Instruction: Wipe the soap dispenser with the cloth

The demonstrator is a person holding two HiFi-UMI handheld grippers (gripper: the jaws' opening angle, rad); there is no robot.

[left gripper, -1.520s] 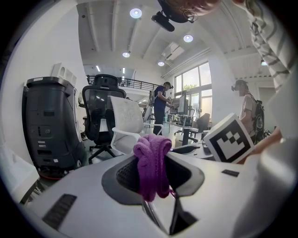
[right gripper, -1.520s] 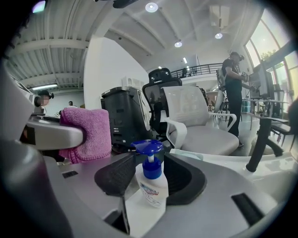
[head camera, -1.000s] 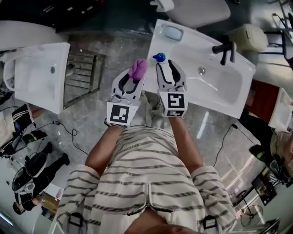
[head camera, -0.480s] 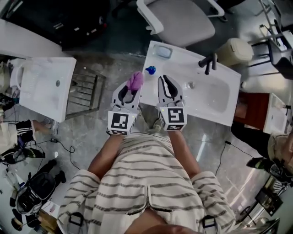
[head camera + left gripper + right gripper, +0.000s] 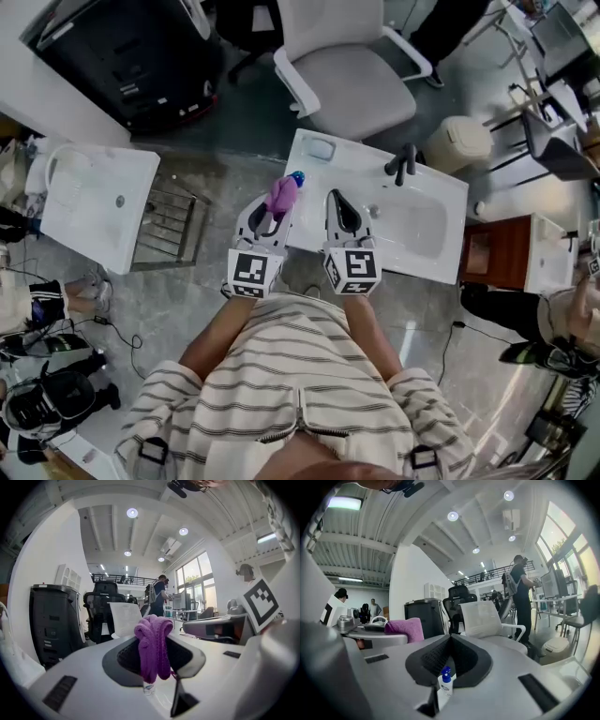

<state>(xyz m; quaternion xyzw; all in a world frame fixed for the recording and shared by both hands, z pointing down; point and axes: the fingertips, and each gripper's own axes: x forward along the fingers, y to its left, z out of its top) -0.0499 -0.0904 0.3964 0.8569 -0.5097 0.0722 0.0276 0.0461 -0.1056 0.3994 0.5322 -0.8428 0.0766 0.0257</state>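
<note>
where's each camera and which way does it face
Head view: on the person's head, facing steeply down at the sink; striped shirt, left gripper, right gripper show.
Left gripper view: on that gripper, level along its fingers, shut on the cloth.
Right gripper view: on that gripper, level along its fingers, just closed, empty.
Shared: all show the white chair.

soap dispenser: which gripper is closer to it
Left. In the head view the left gripper, holding the cloth, has its tip right beside the soap dispenser. The right gripper, whose empty jaws have just been closing, sits farther to the right.
</note>
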